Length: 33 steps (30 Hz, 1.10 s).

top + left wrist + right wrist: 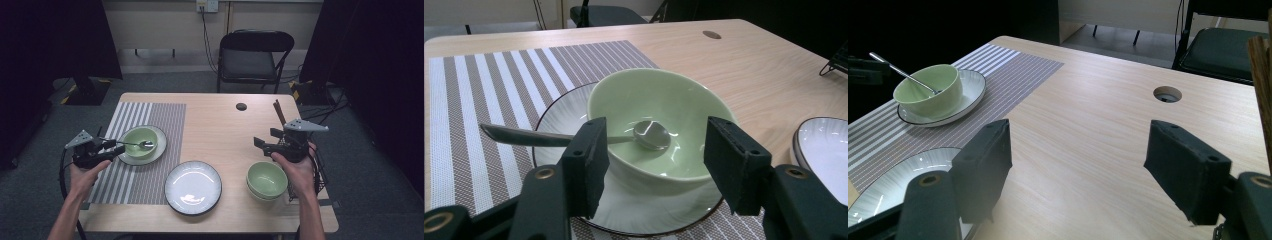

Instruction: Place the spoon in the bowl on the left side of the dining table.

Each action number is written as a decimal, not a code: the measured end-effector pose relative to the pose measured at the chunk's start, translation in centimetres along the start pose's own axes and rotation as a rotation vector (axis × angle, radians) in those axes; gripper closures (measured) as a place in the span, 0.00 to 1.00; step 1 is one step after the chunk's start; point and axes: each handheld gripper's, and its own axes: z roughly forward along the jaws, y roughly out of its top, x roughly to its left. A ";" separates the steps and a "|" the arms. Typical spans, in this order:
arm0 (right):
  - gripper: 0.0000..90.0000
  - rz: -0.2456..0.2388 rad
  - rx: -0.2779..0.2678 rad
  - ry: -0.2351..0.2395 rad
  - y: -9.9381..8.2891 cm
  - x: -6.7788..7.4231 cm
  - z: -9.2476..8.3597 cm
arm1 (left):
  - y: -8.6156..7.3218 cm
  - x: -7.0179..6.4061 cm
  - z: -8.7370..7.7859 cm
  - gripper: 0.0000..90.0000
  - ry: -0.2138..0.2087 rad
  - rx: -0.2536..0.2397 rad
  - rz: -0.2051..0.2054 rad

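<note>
**Spoon resting in a green bowl, both tongs spread**

A green bowl [140,141] sits on a white plate [159,148] on the striped placemat [150,117] at the left of the wooden table [220,125]. This bowl is the landmark. A metal spoon [131,144] lies in it, its head against the inner wall and its handle sticking out over the rim toward the left tongs [111,150]. Those tongs hover just beside the bowl on its left, jaws spread, with nothing pinched; in the left gripper view one black jaw hides the middle of the spoon handle. The near edge of the plate is cut off there behind the jaws.

Near the bowl, toward the person, lies a second white plate [193,187], bare. Well apart to the right stand stacked green bowls [266,180], partly covered by the person's right hand. The right tongs [267,142] hover above them, jaws spread and holding nothing. A wire rack [320,172] behind that hand is hard to make out, with brown sticks [278,112] rising from it.
</note>
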 end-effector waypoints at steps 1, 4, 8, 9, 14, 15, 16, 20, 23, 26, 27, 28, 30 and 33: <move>0.28 0.001 -0.001 -0.001 0.0 0.0 0.0 | 0.0 -0.2 -0.1 0.47 -0.015 -0.001 -0.009; 0.28 0.003 -0.002 -0.001 0.0 -0.1 0.0 | -0.1 -1.1 -0.3 0.45 -0.029 0.011 0.011; 0.28 0.006 0.003 -0.004 -0.1 -0.2 0.1 | -0.4 -2.5 -0.3 0.42 -0.062 0.038 0.040; 0.28 0.008 0.003 -0.003 -0.1 -0.2 0.2 | -0.5 -2.8 -0.2 0.40 -0.056 0.046 0.049; 0.28 0.007 0.006 -0.007 -0.2 -0.2 0.2 | -0.9 -4.2 0.0 0.34 -0.096 0.069 0.049; 0.28 0.006 0.005 -0.006 -0.2 -0.2 0.1 | -1.0 -4.5 0.1 0.34 -0.095 0.082 0.059; 0.28 0.008 0.003 -0.006 -0.2 -0.3 0.1 | -1.2 -4.8 0.2 0.34 -0.092 0.095 0.075; 0.28 0.006 0.000 -0.015 -0.2 -0.6 -0.2 | -2.2 -5.6 0.5 0.31 -0.103 0.151 0.102; 0.29 0.010 -0.001 -0.018 -0.3 -1.0 -0.2 | -3.2 -6.1 1.1 0.30 -0.099 0.178 0.106; 0.30 0.020 0.004 -0.026 -0.3 -1.4 -0.1 | -3.9 -6.4 1.7 0.26 -0.097 0.184 0.078; 0.30 0.020 0.003 -0.027 -0.2 -1.5 0.0 | -4.1 -6.6 2.0 0.26 -0.094 0.204 0.090; 0.30 0.020 0.006 -0.024 -0.2 -1.5 0.1 | -4.3 -6.8 2.2 0.26 -0.087 0.218 0.106; 0.31 0.019 0.008 -0.024 -0.1 -1.6 0.1 | -4.5 -7.0 2.5 0.26 -0.081 0.234 0.116; 0.33 0.031 0.006 -0.027 0.4 -2.3 0.4 | -5.0 -7.2 3.3 0.26 -0.094 0.244 0.071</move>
